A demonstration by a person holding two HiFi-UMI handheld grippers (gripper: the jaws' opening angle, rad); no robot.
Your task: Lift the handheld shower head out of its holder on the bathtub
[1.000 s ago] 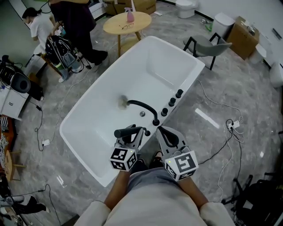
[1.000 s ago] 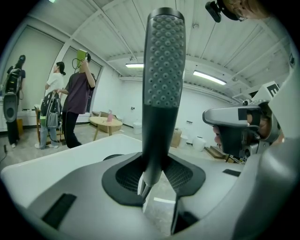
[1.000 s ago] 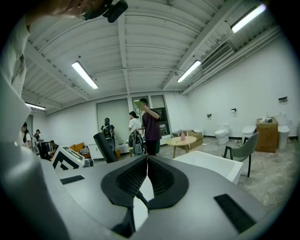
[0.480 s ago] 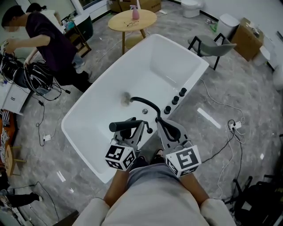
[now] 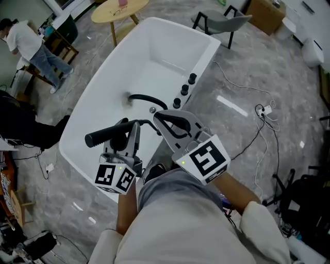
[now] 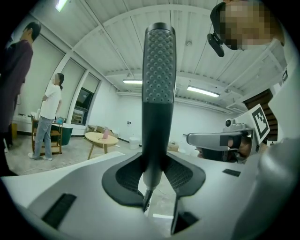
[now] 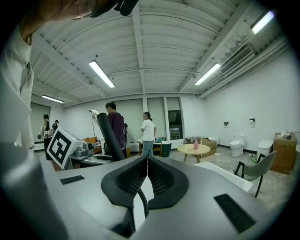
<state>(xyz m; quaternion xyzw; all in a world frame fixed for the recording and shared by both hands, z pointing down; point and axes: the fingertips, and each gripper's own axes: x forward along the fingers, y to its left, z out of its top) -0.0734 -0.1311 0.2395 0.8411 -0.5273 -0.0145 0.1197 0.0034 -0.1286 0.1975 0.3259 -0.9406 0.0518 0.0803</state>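
Observation:
The black handheld shower head (image 5: 105, 135) hangs above the near end of the white bathtub (image 5: 165, 51), clear of the rim. My left gripper (image 5: 129, 131) is shut on its handle. In the left gripper view the shower head (image 6: 159, 93) stands upright between the pads of the left gripper (image 6: 158, 168), dimpled face toward the camera. A thin black hose (image 5: 146, 122) runs from it toward my right gripper (image 5: 161, 117). The right gripper (image 7: 147, 164) has its pads pressed together with nothing between them, and the hose passes beneath.
On the tub rim are a black arched spout (image 5: 147, 98) and three black knobs (image 5: 184, 89). A round wooden table (image 5: 119, 7) and a grey chair (image 5: 221, 20) stand beyond the tub. Cables (image 5: 263, 111) trail on the floor at right. A person (image 5: 36, 49) stands at left.
Both grippers have risen toward the camera. The left one carried the shower head up and away from the tub rim. The head view has swung, so the tub sits farther up the picture.

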